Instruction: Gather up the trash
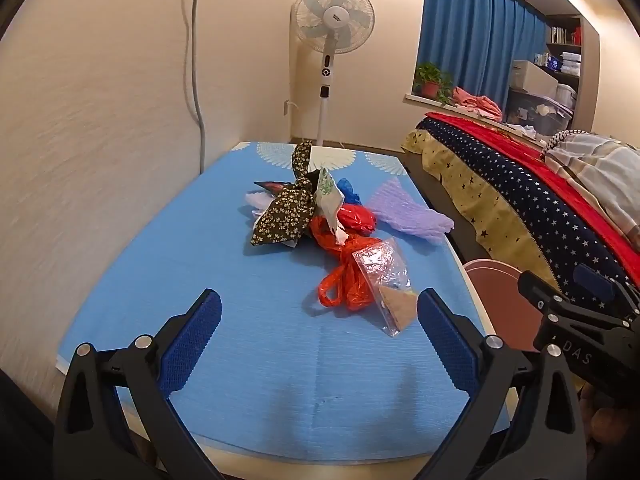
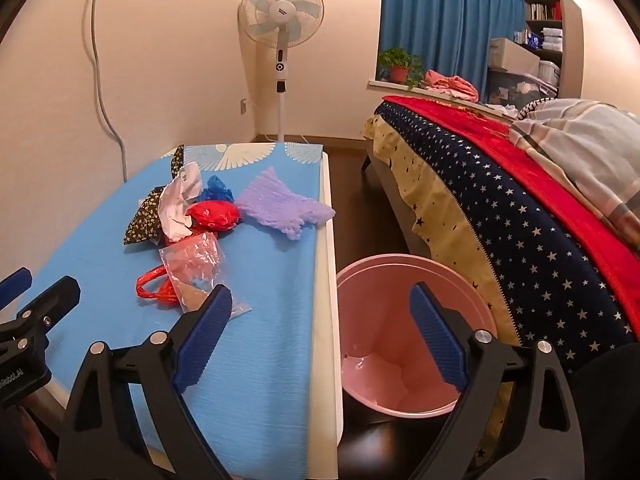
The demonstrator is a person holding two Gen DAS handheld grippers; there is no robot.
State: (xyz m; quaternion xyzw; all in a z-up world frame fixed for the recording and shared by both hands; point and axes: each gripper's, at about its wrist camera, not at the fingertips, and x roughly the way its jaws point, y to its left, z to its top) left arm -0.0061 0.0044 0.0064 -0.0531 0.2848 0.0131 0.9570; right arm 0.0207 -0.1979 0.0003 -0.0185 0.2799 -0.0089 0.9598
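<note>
Both the left gripper [image 1: 318, 322] and right gripper [image 2: 320, 316] are held wide and empty; light, crinkly, slippery clear plastic bag [image 1: 384, 280], nearest on the blue mat [image 1: 240, 340], is best pinched at a bunched fold, pink bin [image 2: 404, 280] beside the table.

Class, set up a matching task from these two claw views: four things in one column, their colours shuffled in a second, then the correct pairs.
Things
1. bin
2. foam sheet
3. mat
4. handled bag

Colours
A. blue
B. red-orange
C. pink
D. lilac

Pairs: 1-C, 2-D, 3-A, 4-B
</note>
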